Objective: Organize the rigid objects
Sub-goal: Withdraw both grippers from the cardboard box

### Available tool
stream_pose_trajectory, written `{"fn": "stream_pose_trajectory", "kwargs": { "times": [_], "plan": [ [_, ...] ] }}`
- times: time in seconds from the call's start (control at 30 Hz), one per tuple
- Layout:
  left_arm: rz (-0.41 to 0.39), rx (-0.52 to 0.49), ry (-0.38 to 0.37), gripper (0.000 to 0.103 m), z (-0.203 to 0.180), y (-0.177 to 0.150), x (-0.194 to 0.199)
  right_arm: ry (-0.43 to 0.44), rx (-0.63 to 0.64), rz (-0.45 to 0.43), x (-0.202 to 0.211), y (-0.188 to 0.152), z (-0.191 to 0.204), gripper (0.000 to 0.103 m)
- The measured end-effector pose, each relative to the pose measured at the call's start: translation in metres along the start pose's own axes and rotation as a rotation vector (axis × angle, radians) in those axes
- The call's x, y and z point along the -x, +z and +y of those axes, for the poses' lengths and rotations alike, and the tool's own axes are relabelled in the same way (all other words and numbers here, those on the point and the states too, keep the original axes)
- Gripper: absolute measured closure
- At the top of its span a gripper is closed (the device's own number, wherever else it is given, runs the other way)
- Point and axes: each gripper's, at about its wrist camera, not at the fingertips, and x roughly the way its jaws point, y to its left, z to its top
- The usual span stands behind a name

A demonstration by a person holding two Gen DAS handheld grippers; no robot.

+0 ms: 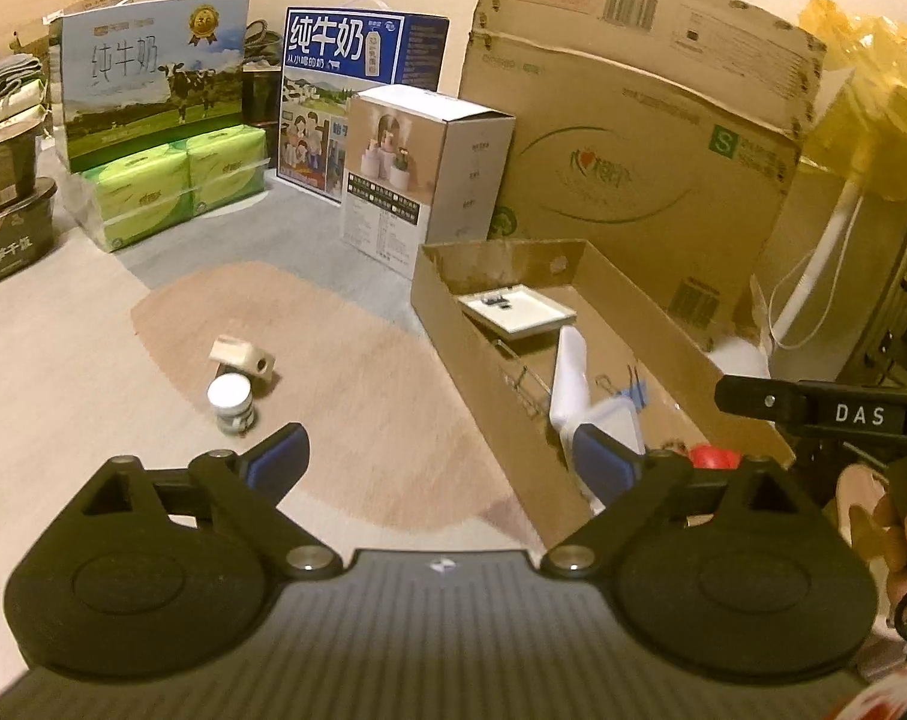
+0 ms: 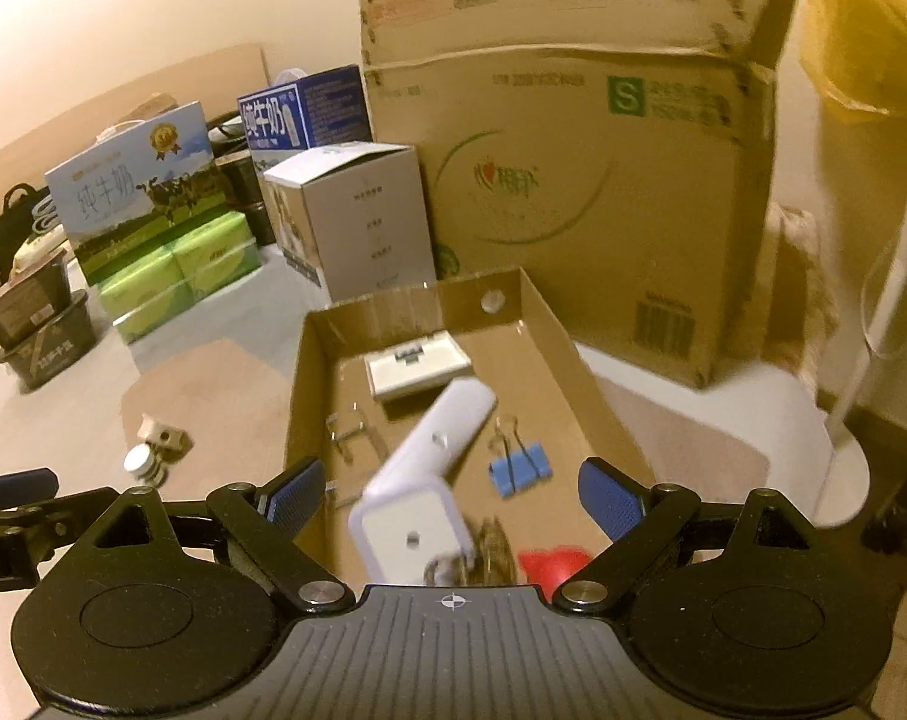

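The white L-shaped part (image 2: 420,480) is lain inside the shallow cardboard tray (image 2: 549,324), beside a blue binder clip (image 2: 520,471). Both the left tongs (image 1: 438,456) and the right tongs (image 2: 450,495) are spread wide, with nothing gripped. A small white jar (image 1: 231,399) is seen left of the tray.

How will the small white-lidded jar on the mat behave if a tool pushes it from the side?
The small jar stands upright and looks short, so it would probably slide rather than tip. Its round body may roll if knocked over. The beige block sits close behind, so a push that way could move both.
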Motion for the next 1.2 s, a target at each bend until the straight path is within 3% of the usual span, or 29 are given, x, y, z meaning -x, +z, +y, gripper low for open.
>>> {"fn": "stream_pose_trajectory", "kwargs": {
  "times": [0.57,1.2],
  "plan": [
    [0.040,-0.017,0.038,0.006,0.019,-0.060,0.052,0.015,-0.022,0.086,0.038,-0.078,0.023,0.012],
    [0.068,0.030,0.137,0.006,0.070,-0.085,0.069,0.093,0.028,0.101,0.038,-0.099,0.067,0.012]
  ]
}}
